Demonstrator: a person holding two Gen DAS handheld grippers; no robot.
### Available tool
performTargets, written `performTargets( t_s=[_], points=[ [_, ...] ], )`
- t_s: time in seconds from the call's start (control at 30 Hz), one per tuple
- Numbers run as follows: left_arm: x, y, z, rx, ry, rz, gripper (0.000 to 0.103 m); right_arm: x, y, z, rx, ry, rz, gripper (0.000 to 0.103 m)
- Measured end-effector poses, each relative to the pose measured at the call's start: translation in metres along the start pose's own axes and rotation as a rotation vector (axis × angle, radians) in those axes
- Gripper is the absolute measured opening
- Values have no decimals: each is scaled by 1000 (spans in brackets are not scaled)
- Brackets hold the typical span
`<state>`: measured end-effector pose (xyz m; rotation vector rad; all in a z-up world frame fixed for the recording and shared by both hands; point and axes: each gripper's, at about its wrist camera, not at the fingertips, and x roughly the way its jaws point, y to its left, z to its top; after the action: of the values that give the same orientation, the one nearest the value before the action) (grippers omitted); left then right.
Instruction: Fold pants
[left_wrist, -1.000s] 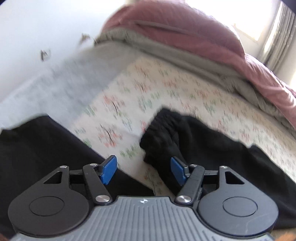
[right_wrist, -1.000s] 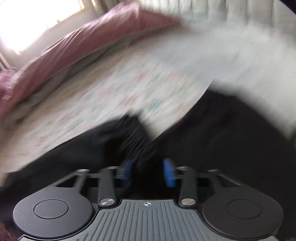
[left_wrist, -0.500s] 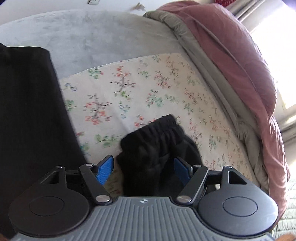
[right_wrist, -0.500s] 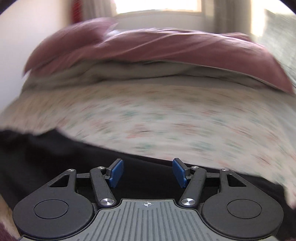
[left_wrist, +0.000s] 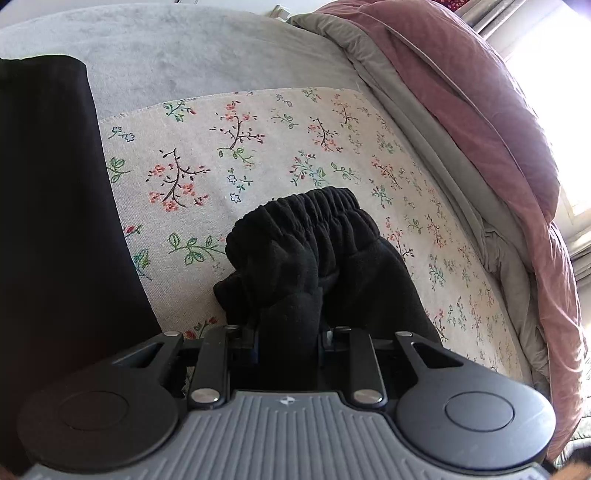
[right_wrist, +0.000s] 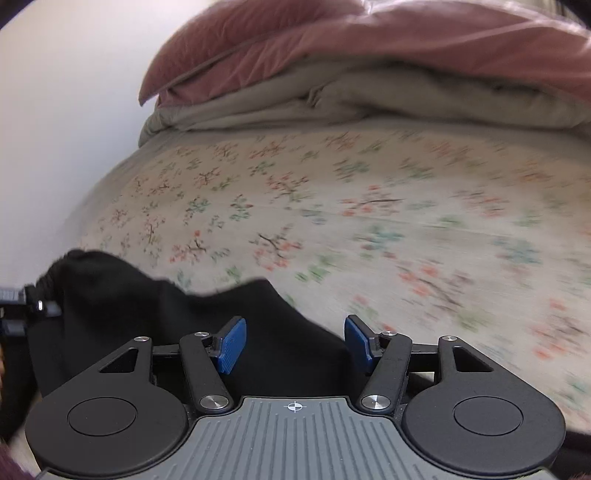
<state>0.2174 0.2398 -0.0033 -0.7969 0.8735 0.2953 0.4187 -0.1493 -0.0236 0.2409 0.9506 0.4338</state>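
The black pants (left_wrist: 317, 254) lie on a floral sheet (left_wrist: 258, 147) on the bed. My left gripper (left_wrist: 288, 343) is shut on the pants just behind an elastic cuff (left_wrist: 314, 203), its blue pads hidden by the cloth. More black pant fabric (left_wrist: 55, 240) fills the left of that view. In the right wrist view the pants (right_wrist: 184, 325) lie under and left of my right gripper (right_wrist: 293, 341), which is open and empty with blue pads (right_wrist: 231, 345) above the cloth. The left gripper (right_wrist: 22, 306) shows at that view's left edge.
A pink duvet (left_wrist: 480, 129) over grey bedding (left_wrist: 443, 177) is piled along the far side of the bed; it also shows in the right wrist view (right_wrist: 369, 48). A grey blanket (left_wrist: 184, 51) lies beyond the sheet. A white wall (right_wrist: 66, 110) is at left.
My left gripper has closed on the pant leg behind the cuff. My right gripper has swung across the bed and stays open over the black fabric.
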Motion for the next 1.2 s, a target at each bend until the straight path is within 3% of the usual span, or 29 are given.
performTargets(
  t_s=[0.07,0.1,0.13,0.17,0.27,0.33,0.43,0.53,0.67,0.77,0.83,0.97,1.03,1.13,1.2],
  points=[
    [0,-1,2,3,5,-1,45,25,2,13,47,34,52,57],
    [0,0,1,4,8,-2,45,37,2,17,66,64,72,46],
    [1,-1,0,4,9,-2,45,49,5,20,73,106,73,28],
    [2,-1,1,5,10,-2,45,57,9,21,58,133,55,26],
    [2,-3,1,14,10,8,45,51,27,18,-52,115,17,16],
    [1,-5,1,17,5,9,45,37,30,17,-75,47,-13,7],
    [-1,-6,0,32,-5,7,45,15,43,20,-113,-66,-66,5],
    [1,-6,0,43,-4,14,45,7,63,19,-204,-136,-172,4],
    [3,2,5,18,23,-14,48,19,66,15,-233,-145,-247,4],
    [1,13,12,-30,59,-83,65,46,64,6,-244,-117,-299,4],
    [-5,19,18,-30,44,-71,88,58,64,-1,-254,-108,-330,4],
    [-5,32,26,-79,71,-133,92,56,60,-2,-198,-131,-333,4],
    [0,29,22,-87,78,-129,99,53,62,-2,-195,-142,-338,4],
    [9,24,20,-94,125,-136,99,46,68,-2,-206,-167,-357,4],
    [8,29,19,-147,114,-164,100,41,71,-1,-199,-188,-361,4]
  ],
)
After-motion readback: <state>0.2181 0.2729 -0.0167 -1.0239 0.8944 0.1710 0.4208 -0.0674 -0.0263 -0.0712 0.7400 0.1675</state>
